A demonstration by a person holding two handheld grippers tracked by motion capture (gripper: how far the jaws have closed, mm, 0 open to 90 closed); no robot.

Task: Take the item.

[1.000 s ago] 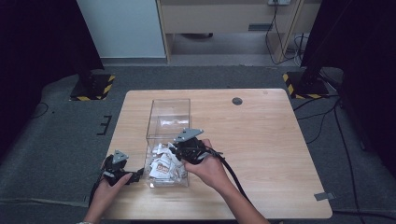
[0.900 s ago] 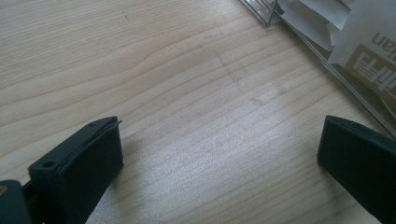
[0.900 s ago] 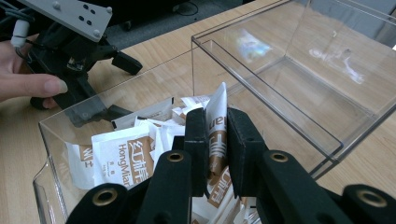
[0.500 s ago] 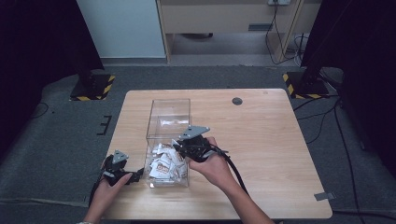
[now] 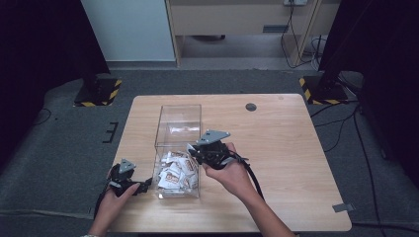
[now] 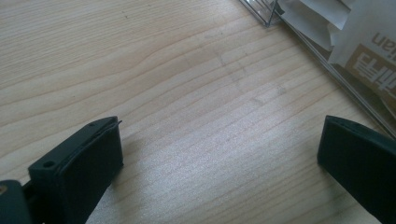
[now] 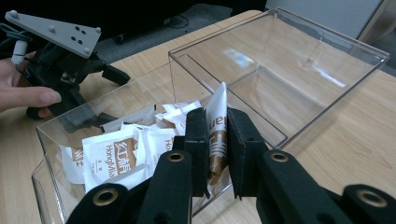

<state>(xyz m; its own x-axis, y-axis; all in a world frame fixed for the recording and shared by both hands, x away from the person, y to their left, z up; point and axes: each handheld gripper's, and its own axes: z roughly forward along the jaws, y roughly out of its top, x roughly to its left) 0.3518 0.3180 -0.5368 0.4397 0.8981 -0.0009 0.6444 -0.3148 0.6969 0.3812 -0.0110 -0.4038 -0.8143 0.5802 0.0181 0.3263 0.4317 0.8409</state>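
Wooden table [image 5: 296, 163] on grey carpet, dark room edges, clear plastic box [image 5: 179, 129] standing left of centre. Nearest the person, the left gripper [image 5: 143, 184] sits low at the table's front-left corner, held in the left hand [image 5: 111, 200]; jaws spread wide over bare wood, gripping nothing, tips just beside the box's near wall. The left gripper view shows that wall and packets pressed against it from inside.

Next out, the right gripper [image 7: 217, 135] hangs over the box's near half, jaws pinched almost together on one sachet [image 7: 217, 123], white and brown, held upright by its lower part with the top sticking up free. Right hand [image 5: 230, 170] tilts it in from the box's right side.

Below it, a pile of sachets [image 5: 175, 170] fills the near end of the box. Far half of the box is mostly bare, one small white piece [image 5: 177, 130] lying there, too small to identify.

Risks, as judgement: the grip is on a thin slippery packet, so a quick lift or twist could let it slide out and fall back in the pile or over the wall onto the table. Jaw tips near the box rim may knock it and shift the light box, since the left gripper is not bracing it. Hard squeeze might burst the packet.
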